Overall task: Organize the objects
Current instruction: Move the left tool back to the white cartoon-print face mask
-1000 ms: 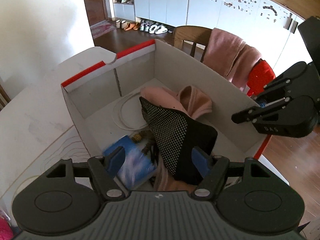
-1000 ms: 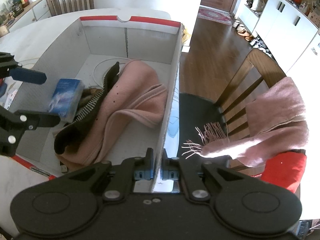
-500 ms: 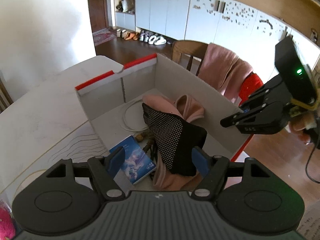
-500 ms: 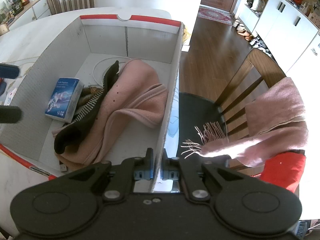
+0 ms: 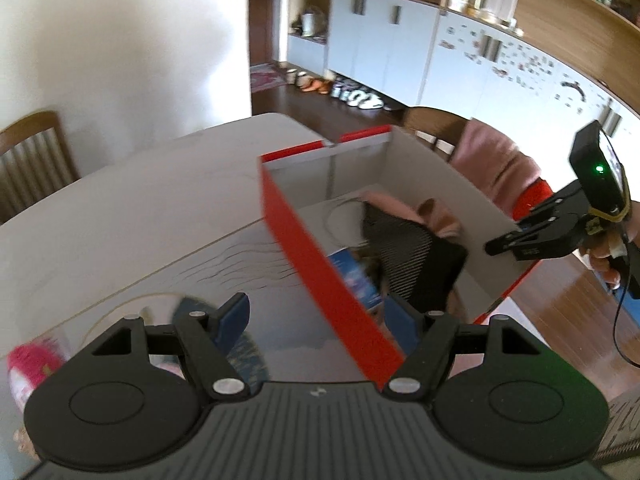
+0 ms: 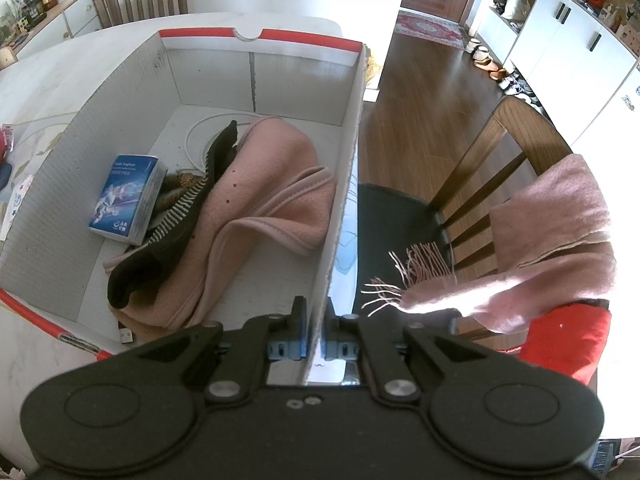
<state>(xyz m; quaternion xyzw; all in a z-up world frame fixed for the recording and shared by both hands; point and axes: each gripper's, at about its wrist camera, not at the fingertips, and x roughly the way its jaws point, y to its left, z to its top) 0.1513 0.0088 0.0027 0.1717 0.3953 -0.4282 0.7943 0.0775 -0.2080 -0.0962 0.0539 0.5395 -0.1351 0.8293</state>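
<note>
A white cardboard box (image 6: 260, 76) with red outer sides stands on the pale table (image 5: 132, 208). Inside lie a pink cloth (image 6: 276, 208), a black dotted garment (image 6: 172, 236), a blue packet (image 6: 128, 196) and a white cable (image 6: 196, 132). My right gripper (image 6: 316, 332) is shut on the top edge of the box's right wall, and it shows in the left wrist view as a black right gripper (image 5: 532, 240). My left gripper (image 5: 318, 316) is open and holds nothing. It hovers over the box's red left wall (image 5: 320, 272), which runs between its fingers without touching them.
A wooden chair (image 6: 500, 160) draped with a pink fringed scarf (image 6: 552, 240) and a red cushion (image 6: 568, 340) stands right of the box. Left of the box lie a blurred pink object (image 5: 28, 364) and a dark blue item (image 5: 240, 356). Another chair (image 5: 32, 160) stands beyond the table.
My left gripper has drawn back and up out of the box, leftward over its red wall, and has left the right wrist view. The blue packet lies in the box. The right gripper has not moved.
</note>
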